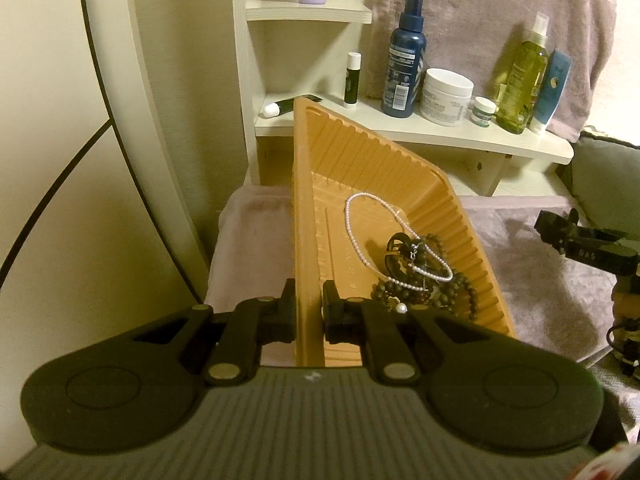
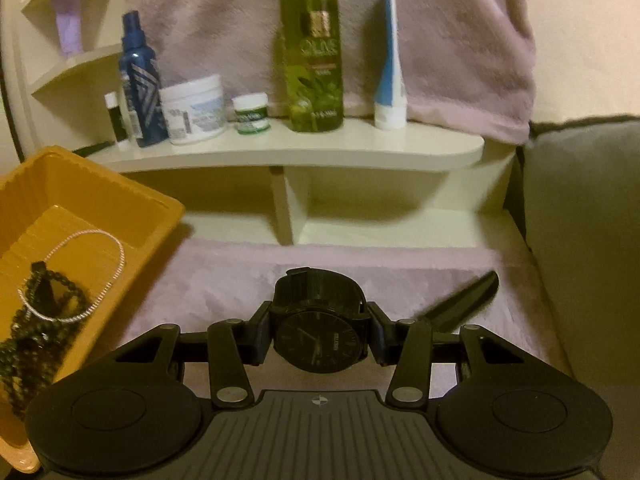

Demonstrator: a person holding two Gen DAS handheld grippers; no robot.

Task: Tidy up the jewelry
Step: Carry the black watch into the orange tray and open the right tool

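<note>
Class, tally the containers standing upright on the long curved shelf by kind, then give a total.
Bottles: 2 (blue spray bottle, green bottle)
Jars: 2 (large white jar, small jar)
Tubes: 1 (blue-and-white tube)
Sticks: 1 (lip-balm stick)
Total: 6

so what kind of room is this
Most likely a bedroom vanity or dressing corner at home. A cream shelf holds toiletries such as a green bottle and a white jar, and an orange tray of jewelry sits on a soft pink cloth.
</note>
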